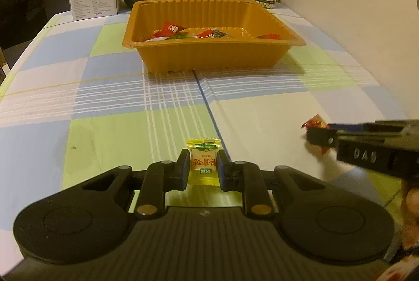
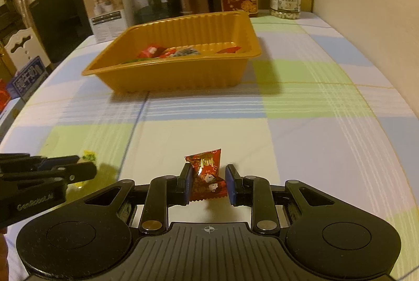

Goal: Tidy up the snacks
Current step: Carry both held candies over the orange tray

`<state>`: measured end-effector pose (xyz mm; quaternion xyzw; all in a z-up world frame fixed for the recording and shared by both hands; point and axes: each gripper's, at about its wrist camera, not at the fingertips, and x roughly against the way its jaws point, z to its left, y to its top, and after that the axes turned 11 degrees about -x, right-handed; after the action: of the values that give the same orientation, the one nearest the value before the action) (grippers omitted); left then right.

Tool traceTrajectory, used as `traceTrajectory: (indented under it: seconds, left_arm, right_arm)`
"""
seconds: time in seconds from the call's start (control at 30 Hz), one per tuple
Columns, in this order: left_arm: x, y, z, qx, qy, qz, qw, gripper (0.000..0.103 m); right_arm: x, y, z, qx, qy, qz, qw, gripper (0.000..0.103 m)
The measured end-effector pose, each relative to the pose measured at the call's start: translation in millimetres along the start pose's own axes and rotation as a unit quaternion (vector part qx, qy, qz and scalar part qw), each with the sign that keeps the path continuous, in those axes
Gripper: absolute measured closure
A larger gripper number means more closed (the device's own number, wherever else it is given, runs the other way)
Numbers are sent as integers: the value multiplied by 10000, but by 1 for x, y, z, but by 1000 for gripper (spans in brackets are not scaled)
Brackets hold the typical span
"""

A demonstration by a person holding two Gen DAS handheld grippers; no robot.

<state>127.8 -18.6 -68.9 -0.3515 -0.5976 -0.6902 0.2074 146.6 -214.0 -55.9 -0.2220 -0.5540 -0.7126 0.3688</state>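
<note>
Yellow candy (image 1: 203,163) lies flat on the counter (image 1: 104,103), right between the left gripper (image 1: 203,166) fingers. Pads sit on or just off the wrapper's two sides; a firm clamp isn't confirmable, so call it closing or lightly closed. Its long axis runs along the fingers, crimped ends front and back.

Red candy (image 2: 207,176) is similar on the right: between the right gripper (image 2: 208,182) fingers, on the counter. The left pad touches the wrapper, while the right pad shows a small gap, so the fingers are apart, not yet clamped. The wrapper is skewed, pointed end away and leaning right. In the left wrist view the same red candy (image 1: 315,124) pokes past the right gripper's tip.

Each candy is centered in its own gripper, so there's no reach question. Grippers are side by side, near each other but not touching.

Orange tray (image 1: 209,55) is straight ahead of both, well apart from the candies, with several wrapped snacks already inside. Judgement: next is close, lift, carry forward over the near rim. Risk: the red one twisting on closure given the skew.

Boxes and jars line the counter's back edge behind the tray.
</note>
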Motion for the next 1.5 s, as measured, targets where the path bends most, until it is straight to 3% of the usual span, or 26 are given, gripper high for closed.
traceTrajectory:
  seconds: [0.27, 0.6, 0.93, 1.5]
  left_arm:
    - [24, 5, -5, 25, 7, -26, 10000, 84]
    - [45, 23, -1, 51, 52, -63, 10000, 84]
    - [51, 49, 9, 52, -16, -135, 9999, 84]
    - [41, 124, 41, -31, -297, -327, 9990, 84]
  right_arm:
    - [24, -7, 12, -54, 80, 18, 10000, 76]
    - [49, 12, 23, -72, 161, -150, 9997, 76]
    - [58, 39, 24, -112, 182, -265, 9994, 76]
    - [48, 115, 31, -105, 471, -242, 9985, 76]
